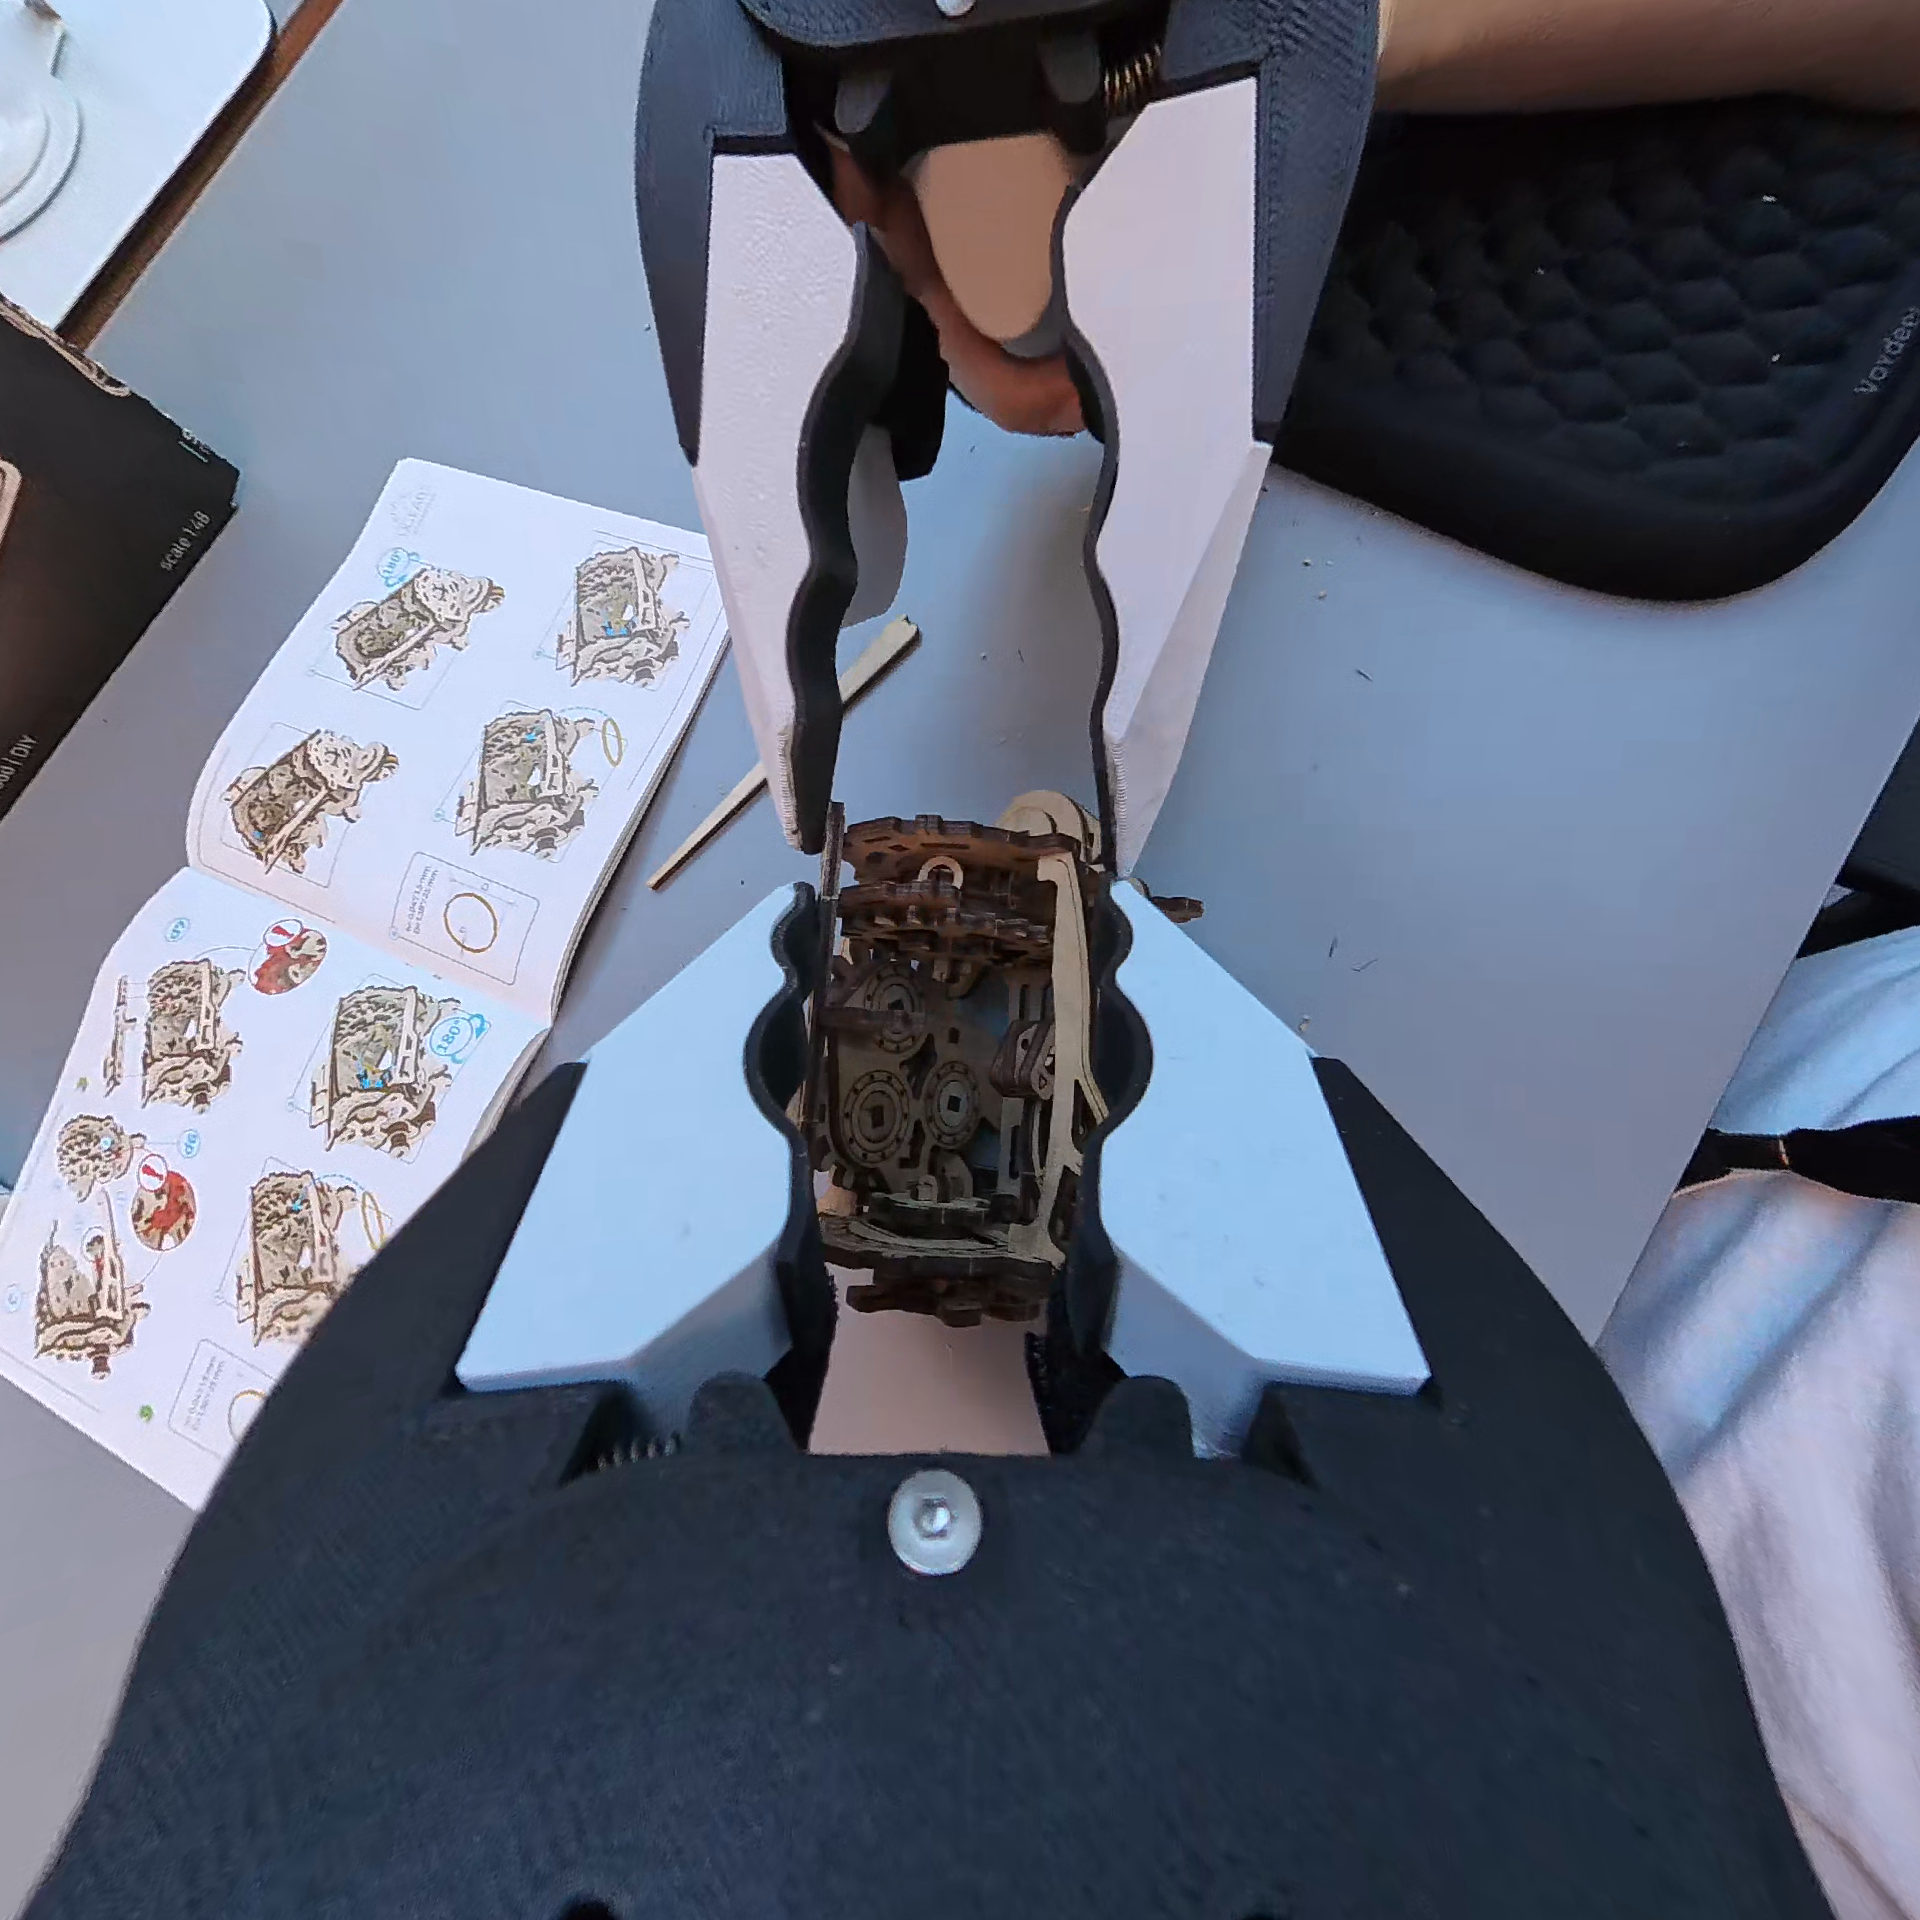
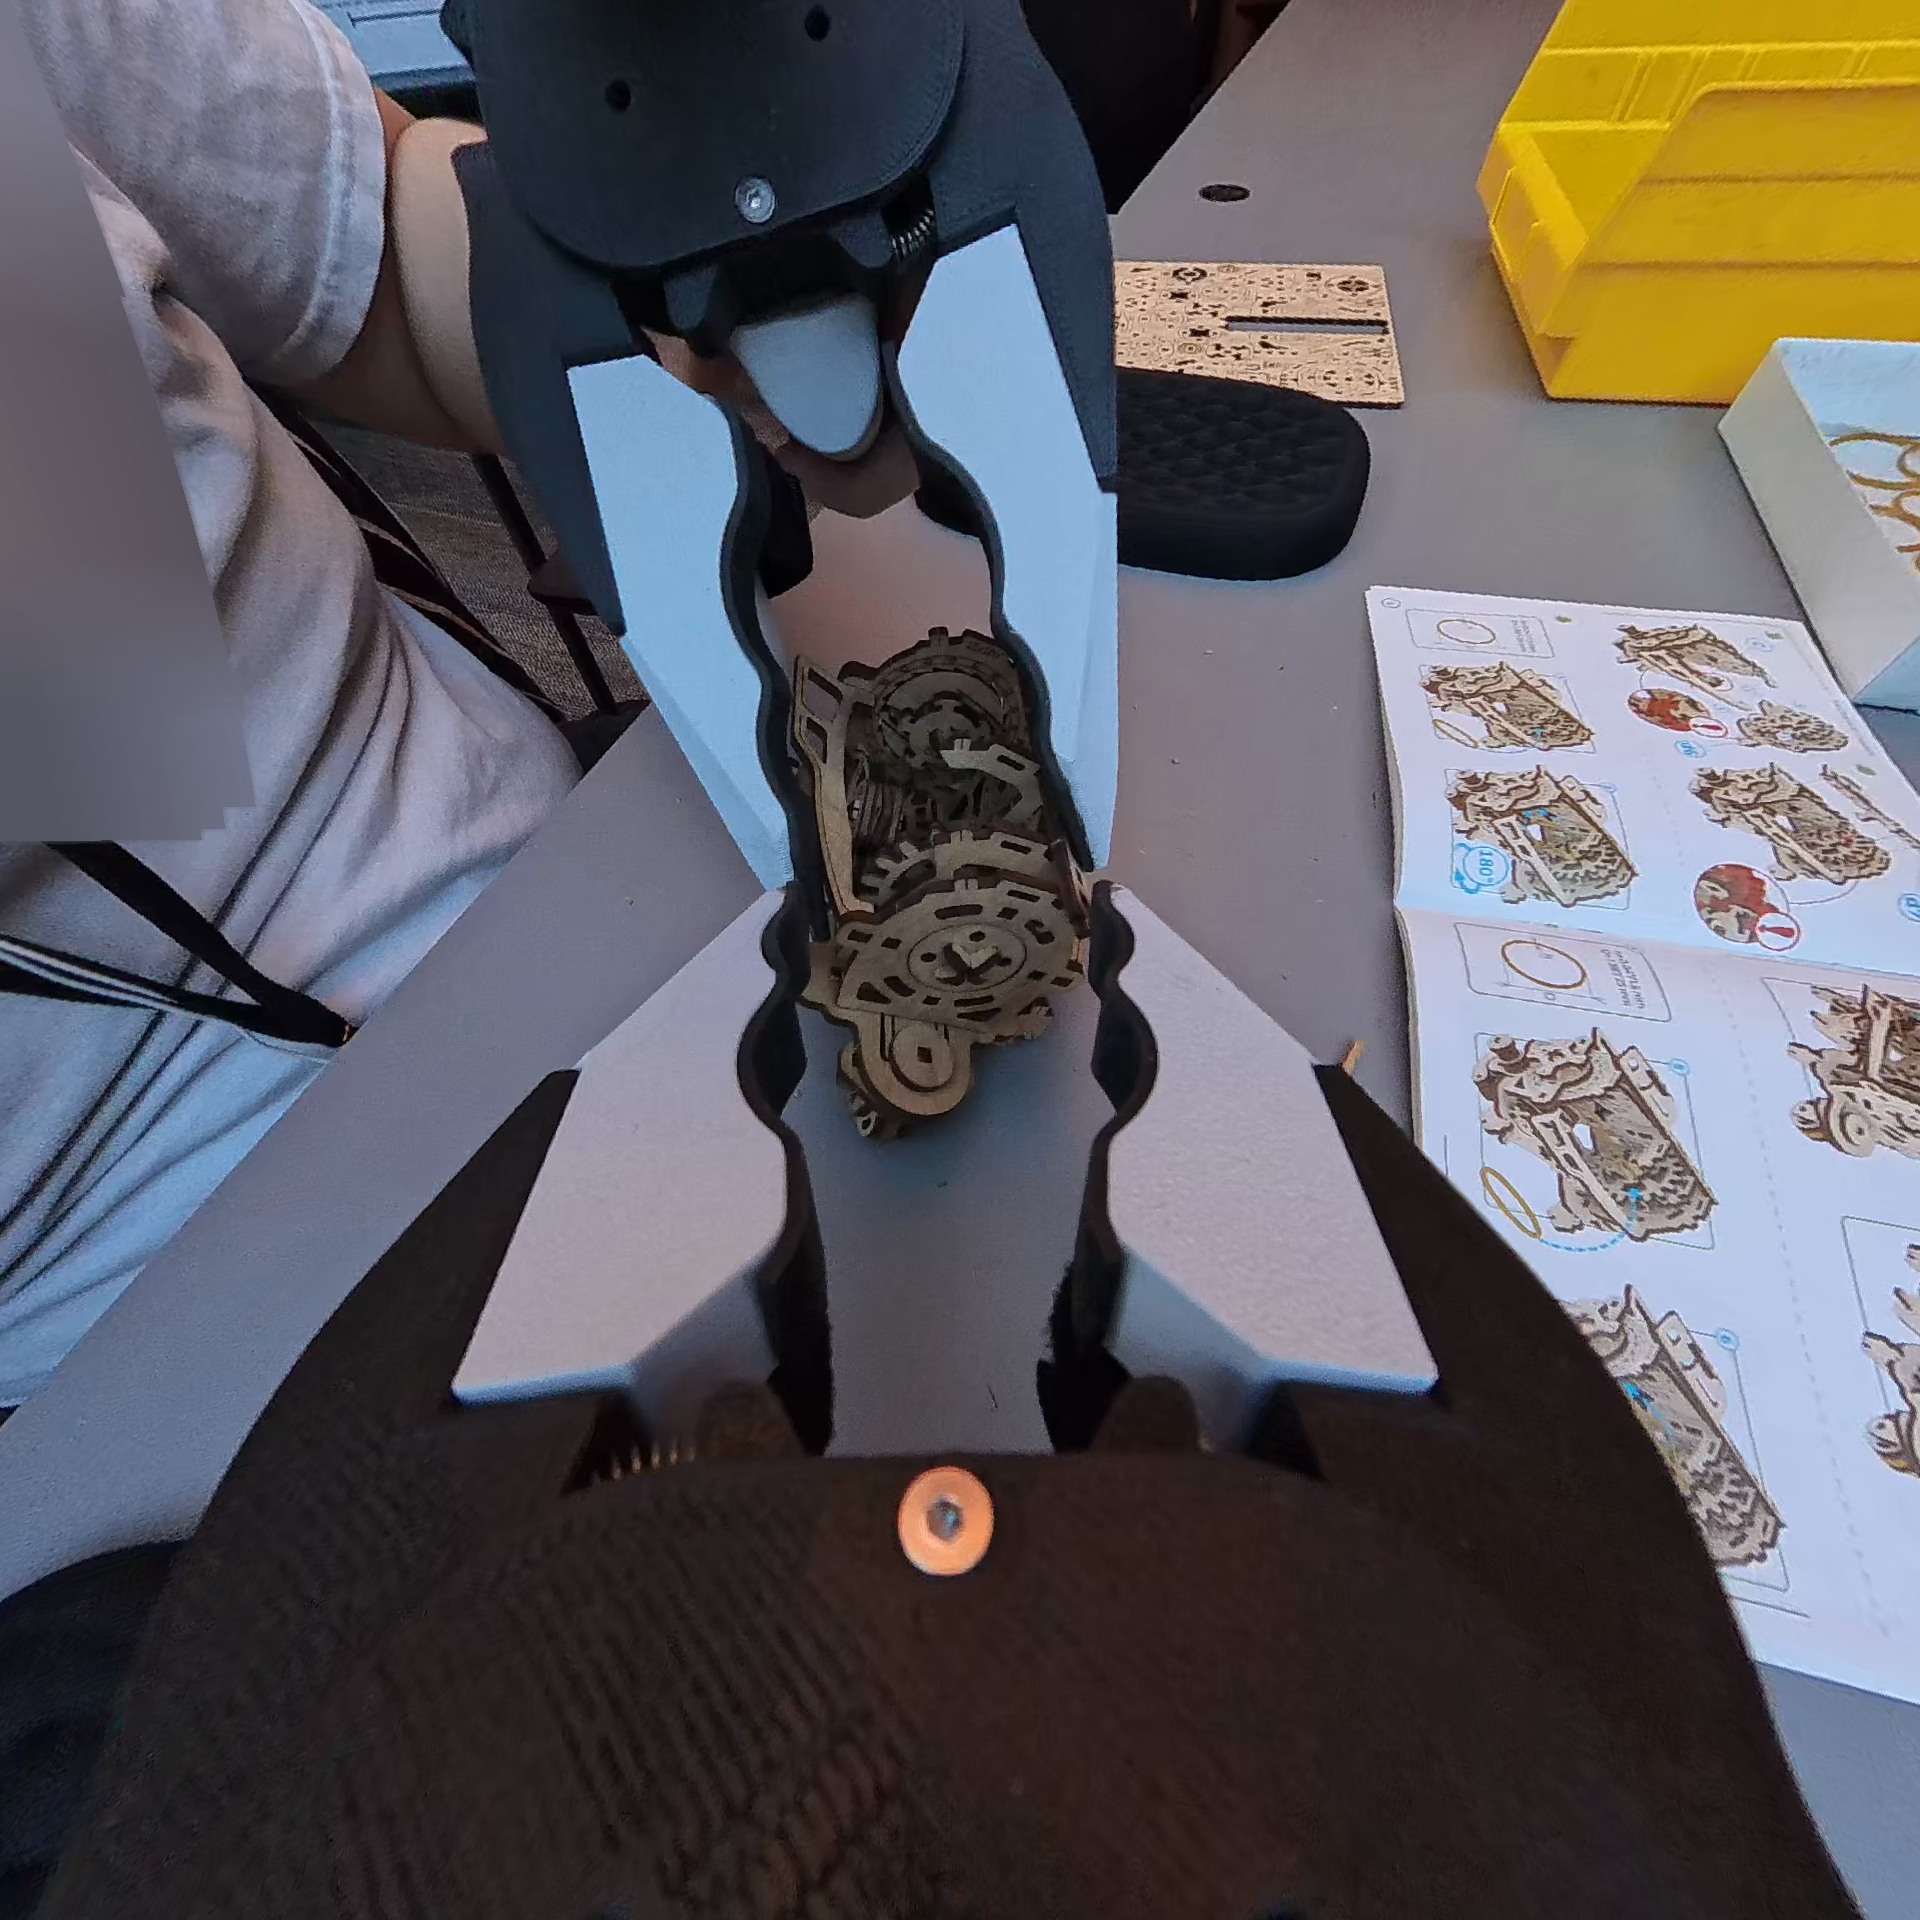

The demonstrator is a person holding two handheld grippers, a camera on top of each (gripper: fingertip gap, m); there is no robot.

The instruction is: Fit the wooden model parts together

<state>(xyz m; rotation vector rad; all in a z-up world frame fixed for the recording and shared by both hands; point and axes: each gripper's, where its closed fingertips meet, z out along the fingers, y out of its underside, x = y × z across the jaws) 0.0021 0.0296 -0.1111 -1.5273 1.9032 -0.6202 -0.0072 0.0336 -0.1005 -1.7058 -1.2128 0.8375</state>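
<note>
One wooden model [image 1: 951,1081] clamped in left hand-held gripper [image 1: 951,1049]; one booklet [image 1: 343,914].

Wooden model [image 1: 951,1081]: pale laser-cut plywood, edges scorched dark brown, matt. Left gripper [image 1: 951,914]: matt black printed plastic, fine layer ridging; smooth white panels; bright metal screw. Booklet [image 1: 343,935]: slightly glossy paper. Bench [image 1: 1455,779]: smooth matt grey. Black pad [image 1: 1621,343]: quilted fabric.
</note>
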